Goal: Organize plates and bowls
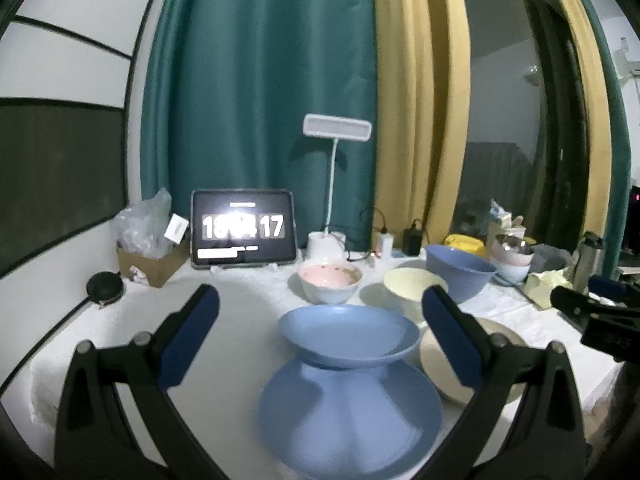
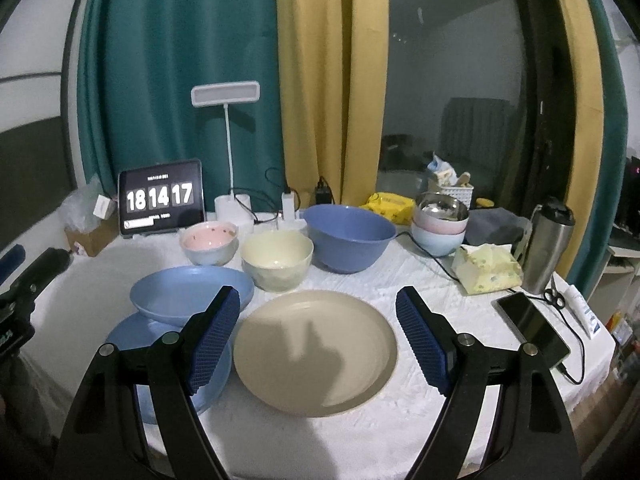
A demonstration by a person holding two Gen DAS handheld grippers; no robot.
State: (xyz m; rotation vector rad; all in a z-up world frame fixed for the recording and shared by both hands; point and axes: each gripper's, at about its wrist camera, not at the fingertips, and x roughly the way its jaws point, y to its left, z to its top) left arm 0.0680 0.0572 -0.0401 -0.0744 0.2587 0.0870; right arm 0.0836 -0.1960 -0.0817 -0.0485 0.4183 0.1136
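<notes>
White cloth-covered table (image 2: 400, 276) in front of teal and yellow curtains, dim light. At the back I see a tablet clock (image 2: 162, 197) reading 18 14 17 and a white desk lamp (image 2: 226, 96) beside it.

Left gripper (image 1: 320, 324): jaws wide, nothing between the pads. It hangs over the blue stack near the table's front. That stack is a blue shallow bowl (image 1: 348, 338) sitting on a blue plate (image 1: 350, 412), tilted and off-centre toward the far side.

Right gripper (image 2: 318, 332): jaws wide too, holding nothing. It hangs over the beige plate (image 2: 316, 348), which lies flat on the cloth just right of the blue stack. The gripper's shadow falls on the plate. I can't tell whether the beige plate's rim touches the blue plate.

Behind the plates, left to right: pink-lined bowl (image 2: 209, 242), cream bowl (image 2: 277, 260), large blue bowl (image 2: 350, 236). The cream bowl stands just beside the large blue one; contact is unclear. Further right is a stack of pale bowls (image 2: 440, 224) with a metal bowl on top.

Right edge clutter: steel tumbler (image 2: 548, 244), tissue pack (image 2: 486, 268), phone (image 2: 532, 328) on a cable.

In the left view the right gripper shows at the far right edge.
</notes>
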